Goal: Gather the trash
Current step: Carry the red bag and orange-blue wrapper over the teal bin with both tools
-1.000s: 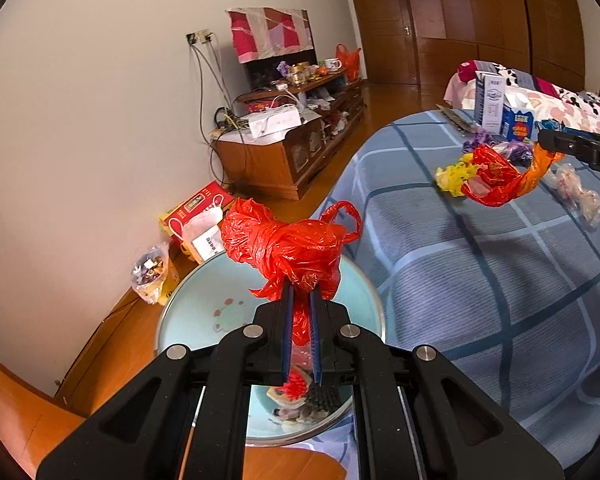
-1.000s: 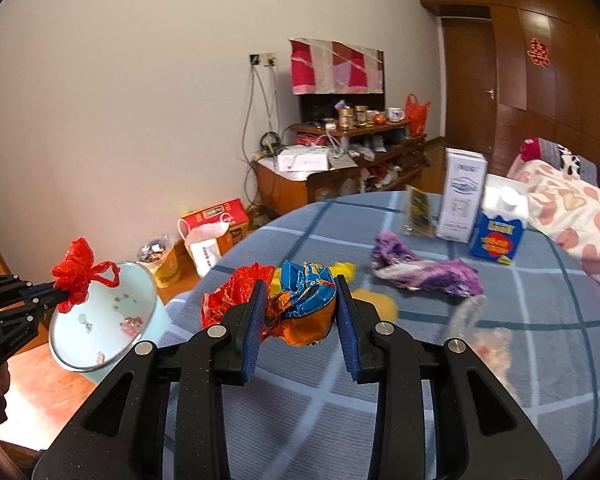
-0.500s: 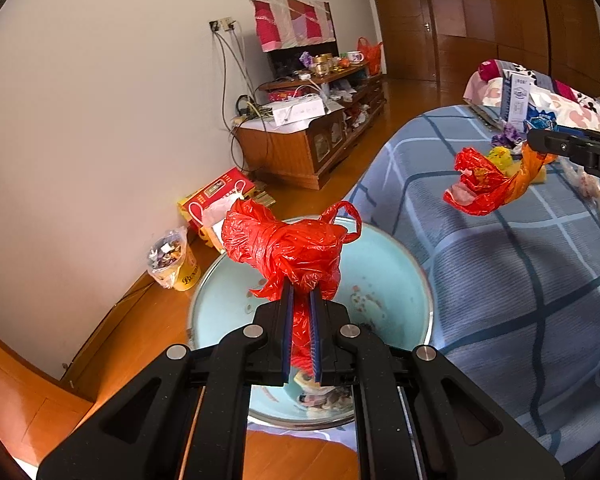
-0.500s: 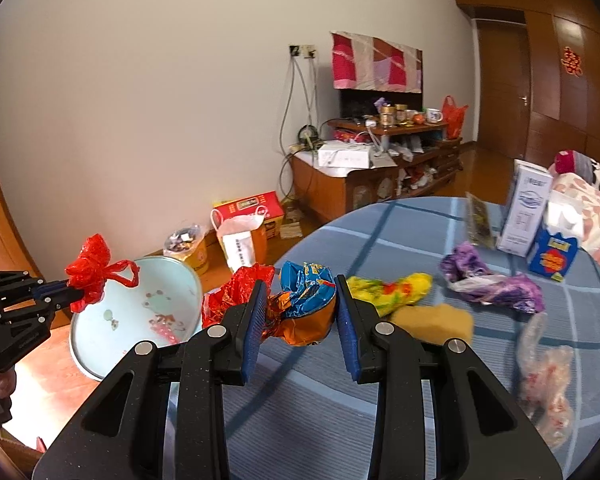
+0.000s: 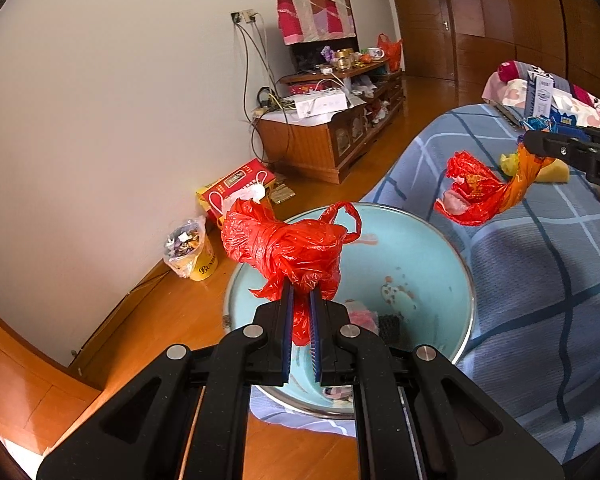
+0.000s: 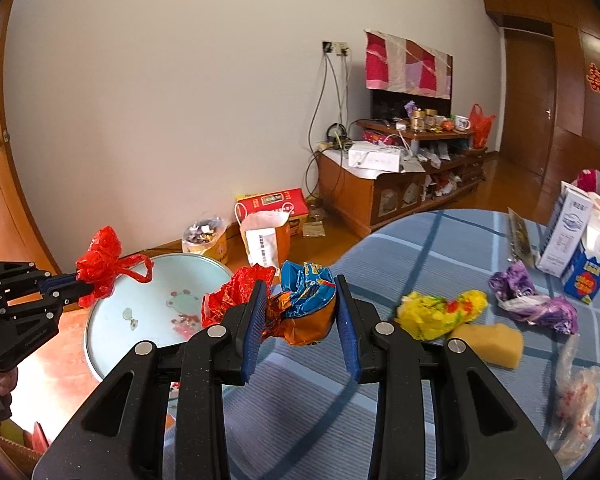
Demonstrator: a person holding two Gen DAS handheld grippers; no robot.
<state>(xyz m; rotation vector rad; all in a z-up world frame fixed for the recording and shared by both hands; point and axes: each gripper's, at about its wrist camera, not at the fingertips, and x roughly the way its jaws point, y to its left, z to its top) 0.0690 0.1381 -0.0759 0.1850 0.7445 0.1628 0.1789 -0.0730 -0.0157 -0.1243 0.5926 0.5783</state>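
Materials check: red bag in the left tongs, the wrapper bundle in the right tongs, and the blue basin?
Red bag: thin glossy plastic film, translucent, crinkled, knotted handles.
Wrapper bundle: likely foil-lined snack packaging, with sharp shiny creases and printed blue and orange faces.
Basin: probably enamelled metal, given the glossy pale blue inside, painted motif and bare silvery rim; plastic not ruled out.

wooden cabinet [image 6: 384, 196], red box [image 6: 274, 202], carton [image 6: 570, 232]

Daylight is filling the room evenly, and I am seeing both views bright and sharp, with no motion blur. The wooden floor [image 5: 172, 320] is glaring at lower left. My fisheye lenses are bending the white wall [image 6: 180, 100] and doors into curves, and black vignetting is darkening every corner.
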